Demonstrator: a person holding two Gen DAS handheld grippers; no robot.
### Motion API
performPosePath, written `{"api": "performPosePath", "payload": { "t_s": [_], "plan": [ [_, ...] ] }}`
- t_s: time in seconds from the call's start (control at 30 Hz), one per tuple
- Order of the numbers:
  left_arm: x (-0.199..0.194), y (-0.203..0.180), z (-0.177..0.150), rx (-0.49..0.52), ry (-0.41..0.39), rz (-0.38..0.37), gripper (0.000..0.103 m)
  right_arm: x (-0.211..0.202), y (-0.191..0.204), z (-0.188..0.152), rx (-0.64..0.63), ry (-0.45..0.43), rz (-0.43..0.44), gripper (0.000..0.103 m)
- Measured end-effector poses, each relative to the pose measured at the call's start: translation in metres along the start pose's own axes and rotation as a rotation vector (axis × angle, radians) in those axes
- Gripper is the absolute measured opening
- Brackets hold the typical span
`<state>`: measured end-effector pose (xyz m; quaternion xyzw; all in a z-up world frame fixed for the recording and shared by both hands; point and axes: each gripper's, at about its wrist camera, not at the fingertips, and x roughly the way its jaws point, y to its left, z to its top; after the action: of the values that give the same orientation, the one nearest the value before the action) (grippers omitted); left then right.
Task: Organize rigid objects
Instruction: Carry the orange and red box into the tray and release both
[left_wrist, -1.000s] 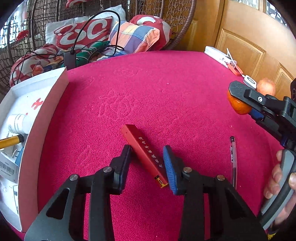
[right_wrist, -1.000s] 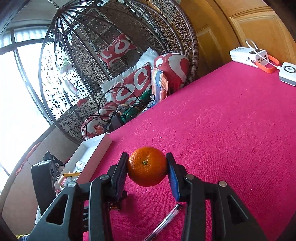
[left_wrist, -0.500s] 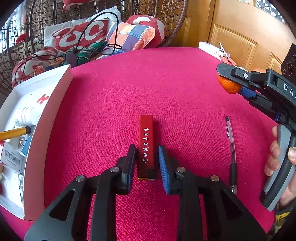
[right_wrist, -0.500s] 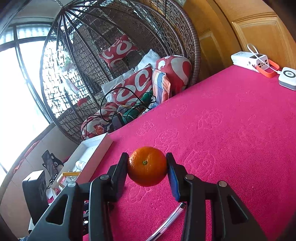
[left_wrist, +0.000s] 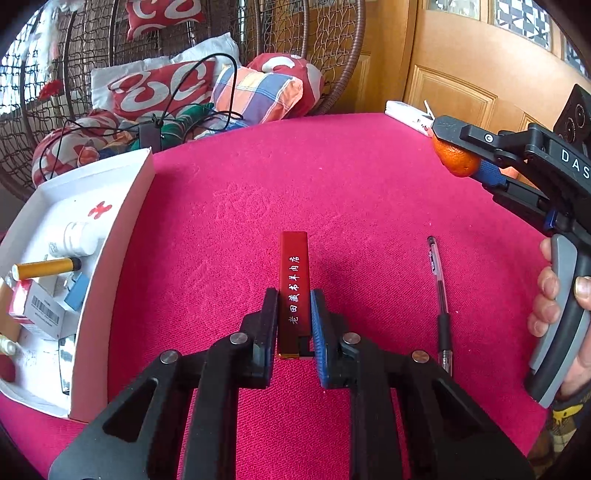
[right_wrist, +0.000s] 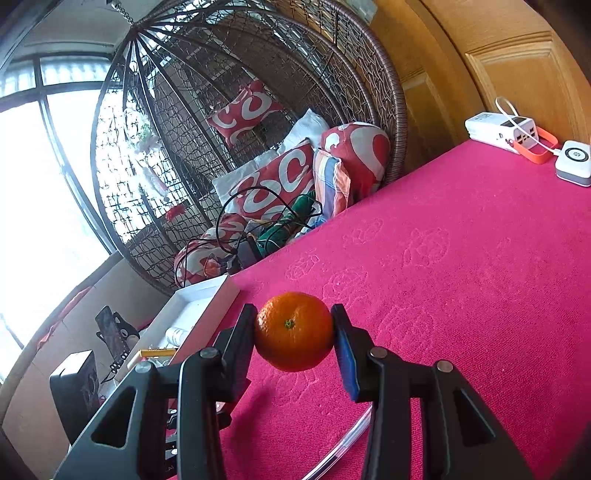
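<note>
A long red box with white characters (left_wrist: 294, 280) lies on the pink tablecloth (left_wrist: 295, 192). My left gripper (left_wrist: 294, 314) is shut on its near end, a pad on each side. My right gripper (right_wrist: 294, 332) is shut on an orange tangerine (right_wrist: 294, 331) and holds it above the cloth; it also shows in the left wrist view (left_wrist: 456, 158) at the right, with a hand on its handle. A clear pen (left_wrist: 439, 295) lies right of the red box. A white open box (left_wrist: 122, 236) with a pill bottle, a yellow tube and small cartons stands at the left.
A white power bank with an orange strap (right_wrist: 506, 133) and a small white device (right_wrist: 574, 162) sit at the table's far corner by the wooden door. A wicker hanging chair (right_wrist: 258, 110) with cushions and cables stands behind the table.
My left gripper turned in line with the red box and closed on its near end. The right gripper kept hold of the tangerine and rose slightly.
</note>
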<state>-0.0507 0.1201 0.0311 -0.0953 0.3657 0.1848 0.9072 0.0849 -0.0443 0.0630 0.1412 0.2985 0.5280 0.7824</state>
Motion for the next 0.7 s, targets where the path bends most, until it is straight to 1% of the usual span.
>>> {"api": "performPosePath", "payload": {
  "t_s": [0.13, 0.27, 0.43, 0.7],
  "plan": [
    [-0.032, -0.001, 0.01, 0.014, -0.097, 0.029, 0.016, -0.024, 0.03, 0.009, -0.051, -0.061, 0.04, 0.04],
    [-0.06, -0.001, 0.014, 0.031, -0.171, 0.045, 0.016, -0.035, 0.058, 0.014, -0.1, -0.083, 0.076, 0.04],
    [-0.083, 0.007, 0.016, 0.02, -0.22, 0.045, 0.016, -0.036, 0.077, 0.013, -0.122, -0.076, 0.092, 0.04],
    [-0.103, 0.023, 0.01, -0.023, -0.261, 0.044, 0.016, -0.034, 0.098, 0.008, -0.158, -0.056, 0.101, 0.04]
  ]
}}
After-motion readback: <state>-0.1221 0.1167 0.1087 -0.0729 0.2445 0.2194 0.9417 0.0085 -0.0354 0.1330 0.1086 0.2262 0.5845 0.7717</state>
